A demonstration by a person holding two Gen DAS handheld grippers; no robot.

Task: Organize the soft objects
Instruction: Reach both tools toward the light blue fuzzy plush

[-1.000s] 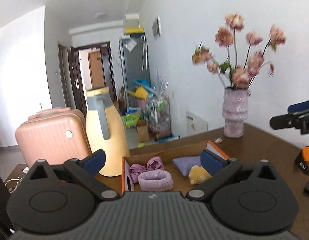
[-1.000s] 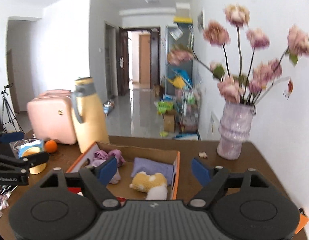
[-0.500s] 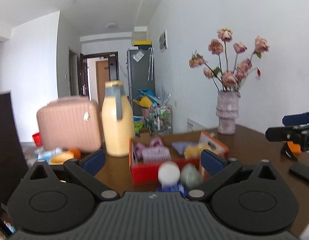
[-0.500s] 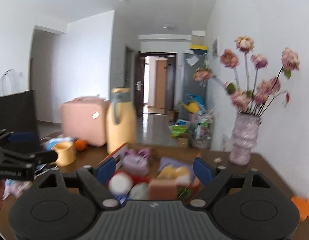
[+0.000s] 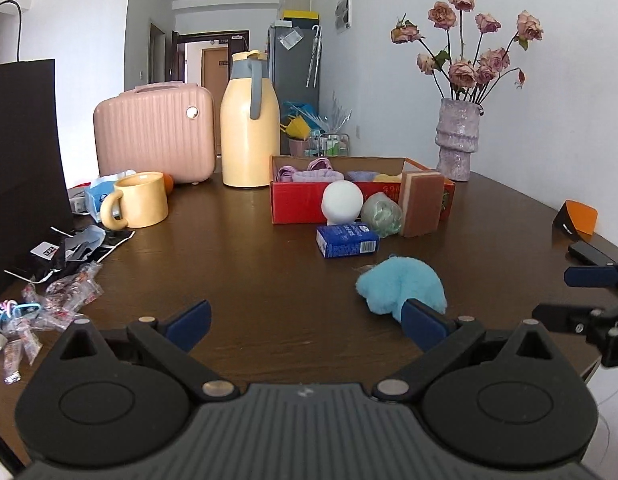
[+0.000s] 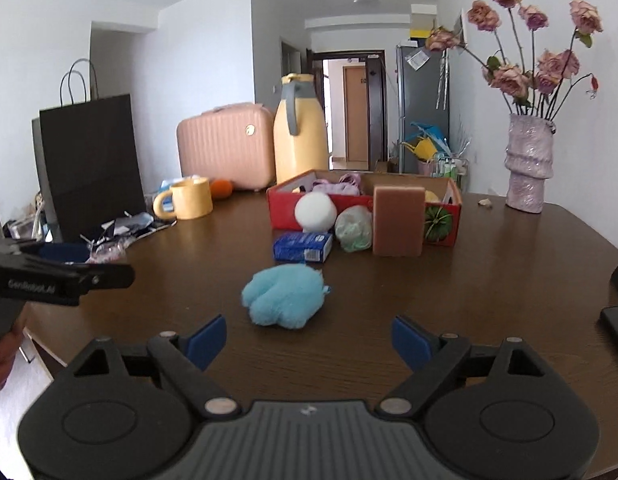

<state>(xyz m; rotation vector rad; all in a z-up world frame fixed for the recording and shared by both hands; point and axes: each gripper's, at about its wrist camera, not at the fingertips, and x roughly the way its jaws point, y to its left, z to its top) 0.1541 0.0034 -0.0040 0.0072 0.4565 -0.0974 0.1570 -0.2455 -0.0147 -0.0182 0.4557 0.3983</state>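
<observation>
Both grippers empty with fingers spread wide: left gripper [image 5: 305, 320] low over the brown table [image 5: 249, 248], right gripper [image 6: 309, 336] the same, nothing between either pair of fingers. Blue fluffy toy [image 6: 285, 298] lies on the table just ahead of the right fingers, nearer the left one, and in the left view it sits right behind the right fingertip [image 5: 423, 318]. Well ahead of both: red box [image 6: 285, 210] holding purple and yellow soft items, with a white ball [image 6: 315, 212], green bundle [image 6: 354, 229], brown sponge [image 6: 398, 220] and blue packet [image 6: 303, 247] at its front.
</observation>
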